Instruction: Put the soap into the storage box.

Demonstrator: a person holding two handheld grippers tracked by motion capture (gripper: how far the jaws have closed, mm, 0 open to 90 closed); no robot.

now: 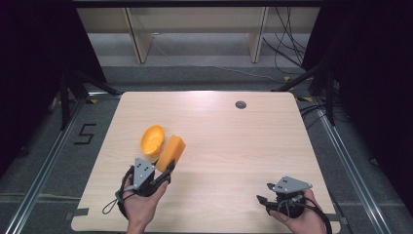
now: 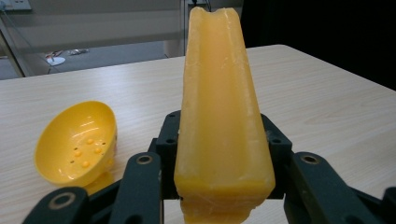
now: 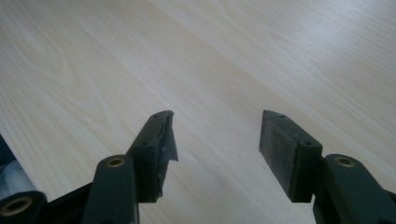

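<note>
1. On the left half of the light wooden table, a yellow-orange block, waxy and sponge-like in look, is clamped between the jaws of the left gripper.
2. In the left gripper view, the block is seen standing up out of the left gripper, with a black pad pressed against each of its long sides; its lower end reaches past the pads toward the camera.
3. The top end of the block is slightly notched, and its surface is smooth and glossy.
4. In the high view, the block is seen slanting away from the person's left hand, toward the middle of the table.
5. A small yellow plastic bowl is placed just beside the block, on its left, tipped on its side so that the hollow faces outward.
6. In the left gripper view, the bowl is shown resting on the table, with a few raised dots and small holes in its bottom; whether it touches the block cannot be told.
7. Near the right front edge of the table, the right gripper is held in the person's right hand, well apart from the block and the bowl.
8. In the right gripper view, the right gripper is seen with its jaws spread wide over bare wood, with nothing between them.
9. A round grey grommet is set into the far part of the tabletop.
</note>
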